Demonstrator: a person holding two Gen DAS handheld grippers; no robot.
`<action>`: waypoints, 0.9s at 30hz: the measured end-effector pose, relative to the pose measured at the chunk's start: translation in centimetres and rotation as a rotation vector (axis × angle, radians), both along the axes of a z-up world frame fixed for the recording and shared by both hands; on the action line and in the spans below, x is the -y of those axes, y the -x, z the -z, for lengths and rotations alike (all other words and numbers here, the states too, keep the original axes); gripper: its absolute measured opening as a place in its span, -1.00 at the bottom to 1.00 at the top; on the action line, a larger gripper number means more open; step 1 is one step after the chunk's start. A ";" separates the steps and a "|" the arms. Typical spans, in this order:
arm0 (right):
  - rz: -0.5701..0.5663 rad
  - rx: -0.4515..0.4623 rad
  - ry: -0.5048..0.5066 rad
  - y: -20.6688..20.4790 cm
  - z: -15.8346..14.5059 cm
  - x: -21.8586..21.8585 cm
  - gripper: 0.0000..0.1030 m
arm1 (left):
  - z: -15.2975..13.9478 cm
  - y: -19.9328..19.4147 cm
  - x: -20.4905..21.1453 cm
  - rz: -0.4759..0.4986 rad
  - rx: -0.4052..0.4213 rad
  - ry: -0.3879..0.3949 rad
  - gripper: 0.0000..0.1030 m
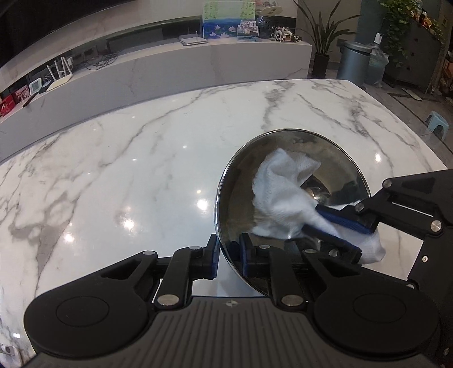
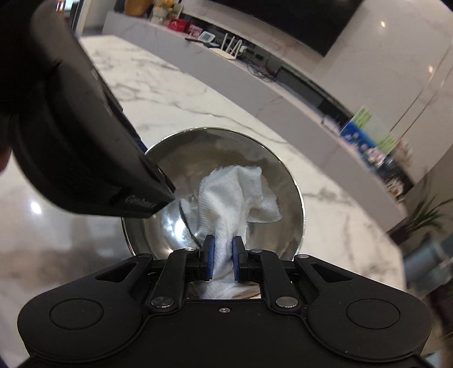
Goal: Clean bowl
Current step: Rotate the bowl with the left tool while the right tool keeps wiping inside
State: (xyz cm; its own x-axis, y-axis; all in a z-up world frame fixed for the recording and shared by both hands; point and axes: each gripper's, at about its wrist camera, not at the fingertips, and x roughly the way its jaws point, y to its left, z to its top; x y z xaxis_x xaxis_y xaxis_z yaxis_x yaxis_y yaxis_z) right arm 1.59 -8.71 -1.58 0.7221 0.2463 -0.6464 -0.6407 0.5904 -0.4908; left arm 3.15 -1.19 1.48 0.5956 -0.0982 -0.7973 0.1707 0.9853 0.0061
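Observation:
A shiny steel bowl [image 1: 240, 198] is tilted up on the white marble table [image 1: 113, 169]. My left gripper [image 1: 228, 256] is shut on the bowl's near rim, one finger inside and one outside. My right gripper [image 1: 337, 229] comes in from the right, shut on a crumpled white cloth [image 1: 283, 195] that lies against the bowl's inside. In the right wrist view my right gripper [image 2: 222, 259] pinches the cloth [image 2: 237, 192] inside the bowl [image 2: 286, 203]. The left gripper's body [image 2: 70, 127] covers the bowl's left rim.
A long marble counter [image 1: 170, 65] stands behind the table with routers, boxes and a painted picture [image 1: 223, 25]. A grey bin [image 1: 354, 62] and potted plants [image 1: 322, 36] stand at the far right. A small blue stool [image 1: 437, 120] sits on the floor.

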 end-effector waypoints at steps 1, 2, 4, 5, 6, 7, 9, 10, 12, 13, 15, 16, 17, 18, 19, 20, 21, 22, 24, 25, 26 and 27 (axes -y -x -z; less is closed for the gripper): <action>0.001 -0.003 -0.005 -0.1 0.0 0.0 -0.81 | 0.0 0.0 0.0 0.000 0.001 0.000 -0.74; 0.001 -0.007 -0.011 -0.2 0.0 0.1 -0.81 | 0.0 0.0 0.0 0.000 0.001 0.000 -0.74; 0.007 -0.023 -0.033 -0.4 -0.1 0.3 -0.81 | -0.1 -0.1 -0.2 -0.003 0.000 0.011 -0.74; 0.012 -0.035 -0.050 -0.7 -0.2 0.5 -0.81 | 0.0 -0.2 -0.3 -0.007 -0.003 0.022 -0.74; 0.017 -0.047 -0.067 -0.9 -0.3 0.6 -0.80 | 0.0 -0.2 -0.4 -0.010 -0.006 0.035 -0.74; 0.022 -0.059 -0.083 -1.1 -0.4 0.8 -0.80 | 0.0 -0.3 -0.7 -0.014 -0.013 0.055 -0.73; 0.033 -0.079 -0.112 -1.4 -0.6 1.1 -0.80 | 0.1 -0.4 -0.9 -0.019 -0.024 0.082 -0.67; 0.038 -0.088 -0.125 -1.6 -0.7 1.2 -0.79 | 0.2 -0.5 -1.1 -0.022 -0.032 0.104 -0.62; 0.055 -0.116 -0.167 -2.0 -0.8 1.6 -0.78 | 0.3 -0.5 -1.4 -0.026 -0.044 0.137 -0.60; 0.063 -0.130 -0.188 -2.2 -0.9 1.9 -0.78 | 0.3 -0.6 -1.5 -0.027 -0.053 0.152 -0.59; 0.088 -0.179 -0.251 -2.9 -1.3 2.5 -0.78 | 0.7 -0.8 -1.7 -0.030 -0.087 0.196 -0.54; 0.092 -0.196 -0.271 -3.0 -1.3 2.8 -0.78 | 1.0 -0.9 -1.7 -0.033 -0.102 0.210 -0.51; 0.100 -0.228 -0.307 -3.3 -1.5 3.1 -0.78 | 1.2 -1.0 -1.8 -0.037 -0.115 0.225 -0.51; 0.108 -0.259 -0.342 -3.6 -1.6 3.5 -0.78 | 1.4 -1.1 -2.2 -0.050 -0.126 0.256 -0.51; 0.110 -0.271 -0.355 -3.6 -1.5 3.6 -0.78 | 1.6 -1.4 -2.7 -0.063 -0.152 0.301 -0.50; 0.118 -0.310 -0.394 -3.8 -1.6 4.0 -0.78 | 1.7 -1.5 -2.9 -0.068 -0.159 0.314 -0.51; 0.127 -0.349 -0.432 -4.0 -1.7 4.3 -0.78 | 1.9 -1.7 -3.4 -0.081 -0.168 0.343 -0.50; 0.135 -0.387 -0.470 -4.2 -1.8 4.7 -0.78 | 1.9 -1.7 -3.6 -0.086 -0.171 0.351 -0.51; 0.146 -0.419 -0.501 -4.4 -1.9 5.1 -0.78 | 1.8 -1.8 -3.8 -0.086 -0.169 0.348 -0.55; 0.147 -0.421 -0.502 -4.1 -1.9 5.1 -0.78 | 1.7 -1.9 -3.8 -0.083 -0.165 0.339 -0.56; 0.146 -0.423 -0.502 -3.9 -2.0 5.1 -0.79 | 1.7 -1.9 -3.6 -0.079 -0.162 0.331 -0.56; 0.137 -0.405 -0.482 -3.6 -2.0 4.8 -0.79 | 1.7 -1.9 -3.5 -0.076 -0.160 0.322 -0.56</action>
State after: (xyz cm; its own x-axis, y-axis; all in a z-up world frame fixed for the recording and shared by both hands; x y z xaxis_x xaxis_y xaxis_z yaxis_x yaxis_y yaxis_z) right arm 5.18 -13.55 0.42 0.4893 0.5000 -0.7145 -0.6226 0.7740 0.1153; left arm 5.07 2.30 -0.18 0.4814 -0.3200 -0.8160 0.0709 0.9422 -0.3276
